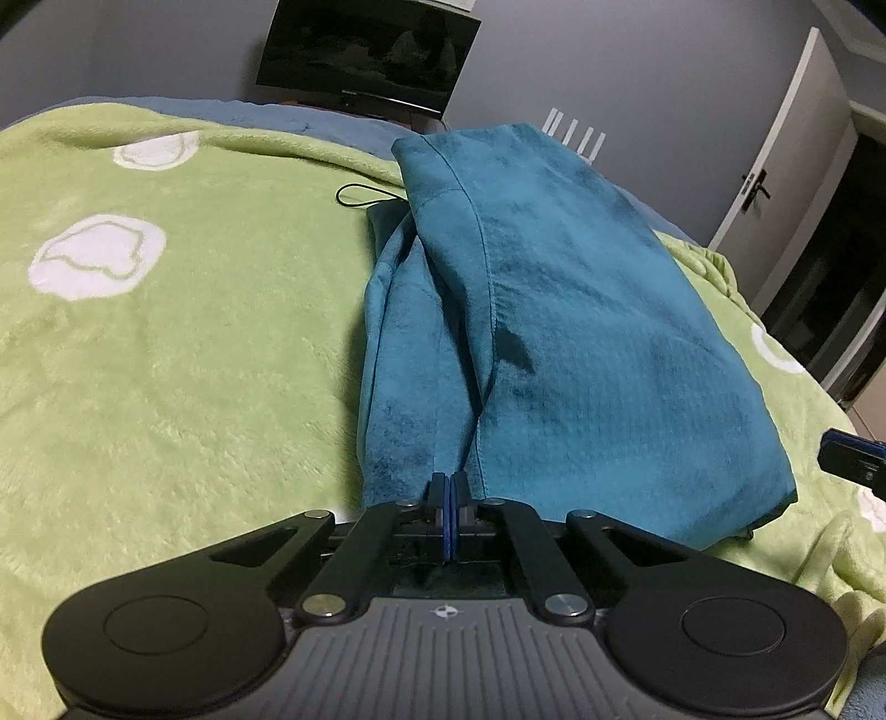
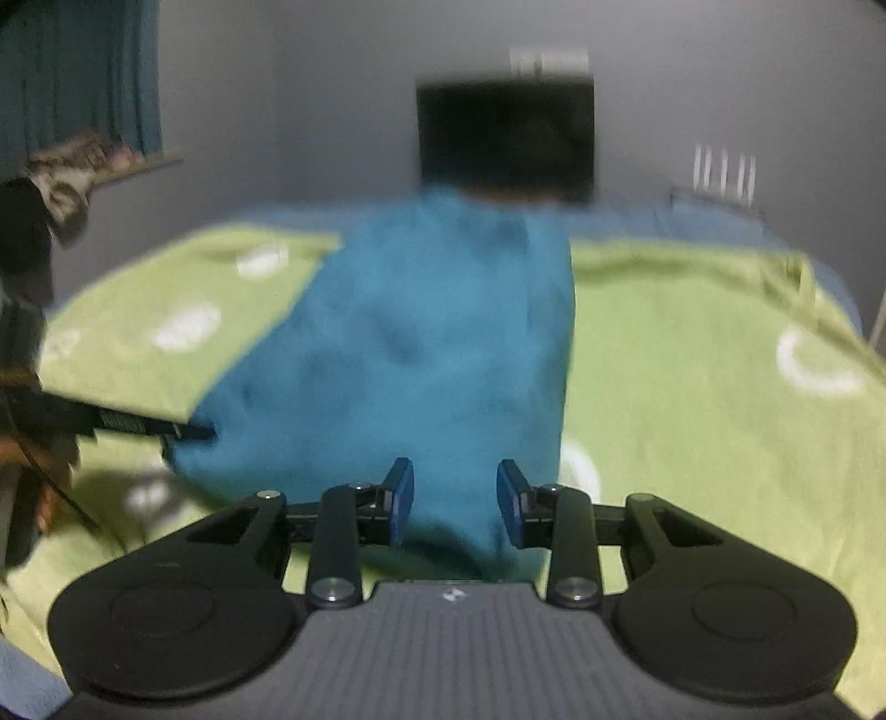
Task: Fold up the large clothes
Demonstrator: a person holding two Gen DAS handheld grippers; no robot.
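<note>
A teal fleece garment [image 1: 554, 310] lies folded lengthwise on the green blanket [image 1: 166, 360], running away from me. My left gripper [image 1: 449, 487] is shut, its blue pads pinching the garment's near edge at a seam. In the blurred right wrist view the same garment [image 2: 410, 343] fills the middle. My right gripper [image 2: 454, 498] is open, its blue pads either side of the garment's near end without gripping it. The left gripper [image 2: 191, 431] shows at the garment's left corner, and the right gripper's tip [image 1: 853, 457] shows at the right edge of the left wrist view.
The green blanket with white patches covers a bed over a blue sheet [image 1: 310, 119]. A black cord loop [image 1: 365, 196] lies by the garment's far end. A dark TV [image 1: 368, 52] hangs on the grey wall. A white door [image 1: 786, 160] stands open at right.
</note>
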